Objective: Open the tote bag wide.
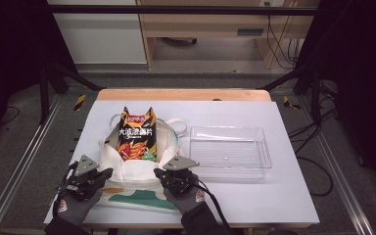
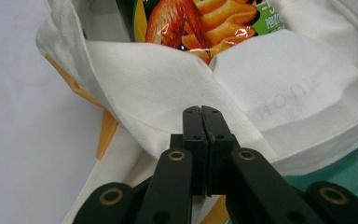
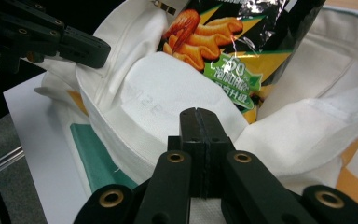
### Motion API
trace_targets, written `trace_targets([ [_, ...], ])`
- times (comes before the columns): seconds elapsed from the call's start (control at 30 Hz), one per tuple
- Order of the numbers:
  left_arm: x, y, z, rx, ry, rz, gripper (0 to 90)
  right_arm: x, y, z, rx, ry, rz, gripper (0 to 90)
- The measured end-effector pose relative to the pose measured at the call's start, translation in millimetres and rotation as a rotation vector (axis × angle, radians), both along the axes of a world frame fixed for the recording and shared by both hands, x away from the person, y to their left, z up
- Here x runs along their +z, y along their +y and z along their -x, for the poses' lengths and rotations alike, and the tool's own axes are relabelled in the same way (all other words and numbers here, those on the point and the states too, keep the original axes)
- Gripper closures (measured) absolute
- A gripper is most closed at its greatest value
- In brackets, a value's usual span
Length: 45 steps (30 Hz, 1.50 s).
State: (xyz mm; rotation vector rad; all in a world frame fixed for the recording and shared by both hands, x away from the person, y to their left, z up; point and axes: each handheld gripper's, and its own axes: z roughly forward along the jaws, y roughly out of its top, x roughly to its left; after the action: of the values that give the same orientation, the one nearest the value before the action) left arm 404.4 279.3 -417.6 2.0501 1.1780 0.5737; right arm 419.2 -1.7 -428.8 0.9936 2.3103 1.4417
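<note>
Right hand-held gripper [image 3: 200,114] low in front, jaws pressed together on the folded white rim of the cloth bag [image 3: 140,121]. Snack packet [image 3: 223,42] upright inside the bag, just beyond. Left hand-held gripper [image 3: 95,51] at upper left, tips on the bag's far rim. Tabletop [image 3: 42,135] pale at left.

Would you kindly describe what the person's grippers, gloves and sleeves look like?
Both grippers, left and right, are black with brass-ringed pivots and a grey three-cornered plate on top. A black cable trails from the right one. The gloves are grey with a red badge; the sleeves are dark.
</note>
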Motion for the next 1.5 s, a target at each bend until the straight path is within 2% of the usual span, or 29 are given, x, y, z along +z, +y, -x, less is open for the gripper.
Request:
trace_targets([
  [0.27,-9.6,0.3,-0.2,0.008,0.024,-0.012,88.7,-15.5,0.7,3.3,0.001,0.033,0.003,90.0],
  [0.43,-17.0,-2.7,-0.6,0.008,0.043,-0.044,88.7,-28.8,1.7,4.1,-0.001,0.056,0.018,90.0],
  [0.7,-21.3,-3.1,-1.5,0.009,0.064,-0.051,88.7,-40.6,3.7,4.6,-0.004,0.073,0.031,90.0],
  [0.8,-21.4,-2.8,-1.7,0.007,0.065,-0.048,88.7,-44.9,6.4,5.1,-0.004,0.074,0.058,90.0],
  [0.87,-19.5,-2.1,-2.2,0.0,0.065,-0.015,87.6,-49.8,7.7,4.3,0.001,0.085,0.063,90.0],
  [0.93,-13.5,-1.0,-2.4,0.0,0.044,0.018,86.4,-51.7,7.5,4.4,0.0,0.087,0.056,90.0],
  [1.03,3.0,3.8,-6.8,0.024,-0.02,0.061,85.3,-52.2,8.0,4.3,-0.001,0.086,0.061,90.0],
  [1.07,3.0,3.8,-6.8,0.024,-0.02,0.061,85.1,-52.2,8.0,4.3,-0.001,0.086,0.061,90.0],
  [1.1,8.1,6.5,-10.2,0.033,-0.043,0.074,85.2,-52.7,8.5,4.6,0.002,0.081,0.066,90.0],
  [1.17,13.7,16.1,-26.9,0.086,-0.069,0.078,85.3,-52.5,8.6,4.7,0.004,0.082,0.066,90.0],
  [1.2,13.7,16.1,-26.9,0.086,-0.069,0.078,85.7,-52.6,8.6,4.7,0.003,0.08,0.067,90.0],
  [1.27,6.9,27.3,-41.8,0.132,-0.037,0.075,87.1,-52.4,8.3,5.0,0.005,0.08,0.067,90.0],
  [1.33,4.0,28.6,-43.3,0.138,-0.027,0.062,87.9,-52.0,8.3,5.2,0.005,0.08,0.066,90.0],
  [1.43,-14.1,31.6,-42.6,0.16,0.037,-0.054,87.9,-49.9,7.6,5.2,0.002,0.08,0.062,90.0],
  [1.47,-14.1,31.6,-42.6,0.16,0.037,-0.054,88.0,-49.9,7.6,5.2,0.002,0.08,0.062,90.0],
  [1.5,-20.6,35.0,-41.1,0.163,0.067,-0.048,88.0,-45.8,5.2,5.8,-0.013,0.056,0.056,88.9],
])
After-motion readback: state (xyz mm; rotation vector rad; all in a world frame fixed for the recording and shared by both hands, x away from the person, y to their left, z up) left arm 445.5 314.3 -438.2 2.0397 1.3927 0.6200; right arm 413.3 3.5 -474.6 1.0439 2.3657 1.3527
